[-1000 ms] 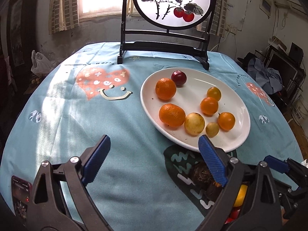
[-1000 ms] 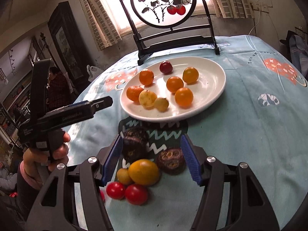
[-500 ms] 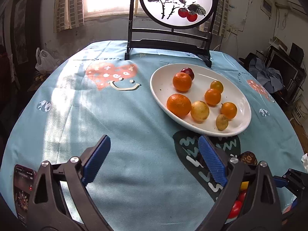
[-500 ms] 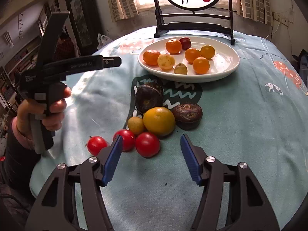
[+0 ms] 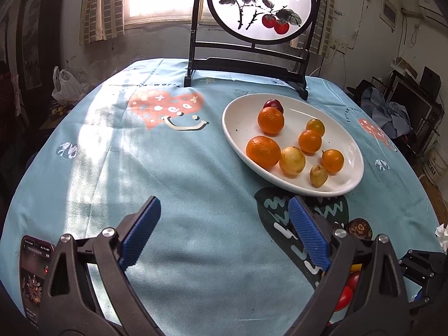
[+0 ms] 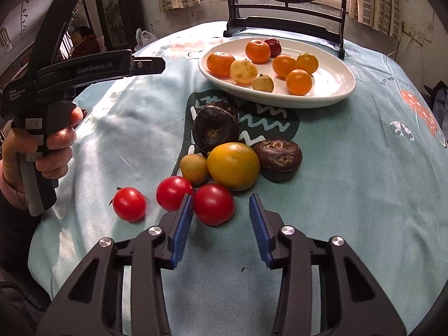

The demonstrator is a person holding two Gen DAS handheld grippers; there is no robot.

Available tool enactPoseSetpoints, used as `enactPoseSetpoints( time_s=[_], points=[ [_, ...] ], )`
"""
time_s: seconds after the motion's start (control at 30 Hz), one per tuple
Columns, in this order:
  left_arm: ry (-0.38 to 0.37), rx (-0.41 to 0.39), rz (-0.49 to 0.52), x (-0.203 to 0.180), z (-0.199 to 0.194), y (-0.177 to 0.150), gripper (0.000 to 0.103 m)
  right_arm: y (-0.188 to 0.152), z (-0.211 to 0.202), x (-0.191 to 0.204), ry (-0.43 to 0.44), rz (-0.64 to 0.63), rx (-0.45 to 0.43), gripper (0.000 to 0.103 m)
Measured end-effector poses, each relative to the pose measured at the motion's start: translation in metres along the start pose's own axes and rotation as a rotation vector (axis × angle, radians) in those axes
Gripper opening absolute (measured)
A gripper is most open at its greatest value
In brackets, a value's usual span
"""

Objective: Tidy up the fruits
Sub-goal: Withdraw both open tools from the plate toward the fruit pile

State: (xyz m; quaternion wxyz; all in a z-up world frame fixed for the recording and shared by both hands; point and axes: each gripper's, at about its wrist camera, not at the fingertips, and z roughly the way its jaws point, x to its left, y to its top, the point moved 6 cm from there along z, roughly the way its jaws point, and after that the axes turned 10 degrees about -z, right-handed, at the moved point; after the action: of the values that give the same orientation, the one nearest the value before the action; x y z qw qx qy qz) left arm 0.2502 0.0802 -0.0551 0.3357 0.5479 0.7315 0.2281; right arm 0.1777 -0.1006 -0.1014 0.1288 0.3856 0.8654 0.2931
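Right now the nearest red tomato (image 6: pixel 214 203) lies on the blue tablecloth (image 6: pixel 350 196) at the front edge of the loose fruit pile, short of the white plate (image 6: pixel 330 95). It sits just ahead of the right gripper (image 6: pixel 221 224), toward its left pad, not yet squarely between the pads. Those jaws have just been closing; they stand apart, nothing clamped. Being round, the tomato has no long axis to align with. The left gripper (image 5: pixel 224 232) hangs wide open over bare cloth, well apart from the pile, so the right hand is plainly nearer.
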Motion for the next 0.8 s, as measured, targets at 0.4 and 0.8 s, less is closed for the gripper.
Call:
enactPoseSetpoints(
  time_s=[0.4, 0.8],
  points=[
    [-0.006, 0.012, 0.003, 0.001, 0.000, -0.005, 0.094, 0.000, 0.006, 0.001, 0.084, 0.053, 0.001, 0.032],
    [-0.231, 0.166, 0.270, -0.035, -0.046, -0.086, 0.093, -0.008, -0.011, -0.022, 0.198, 0.248, -0.111, 0.031]
  ],
)
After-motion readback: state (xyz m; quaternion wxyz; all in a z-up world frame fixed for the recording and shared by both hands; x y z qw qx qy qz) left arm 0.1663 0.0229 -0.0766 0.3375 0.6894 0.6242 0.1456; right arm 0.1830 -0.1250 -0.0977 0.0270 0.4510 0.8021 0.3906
